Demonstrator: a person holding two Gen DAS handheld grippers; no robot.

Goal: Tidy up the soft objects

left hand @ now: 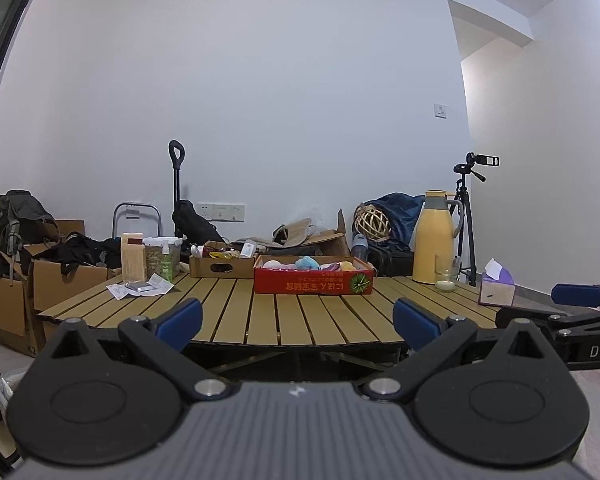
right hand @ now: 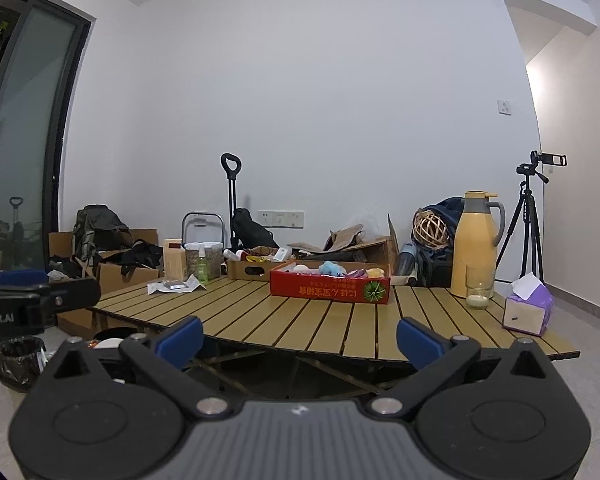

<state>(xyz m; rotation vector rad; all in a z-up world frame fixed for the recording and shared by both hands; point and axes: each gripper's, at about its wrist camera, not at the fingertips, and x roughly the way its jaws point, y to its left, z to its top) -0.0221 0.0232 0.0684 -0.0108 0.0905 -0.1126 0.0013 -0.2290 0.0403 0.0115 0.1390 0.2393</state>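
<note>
Your left gripper and right gripper are both hanging released, jaws wide and gripping nothing, short of the worktop's near edge. Beyond them, the soft toys are lying inside the red box, left of the yellow thermos.

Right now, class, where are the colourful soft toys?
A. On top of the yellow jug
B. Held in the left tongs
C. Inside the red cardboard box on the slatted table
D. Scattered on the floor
C: the soft toys sit inside the red cardboard box on the slatted table, and both tongs are open and empty.
</note>
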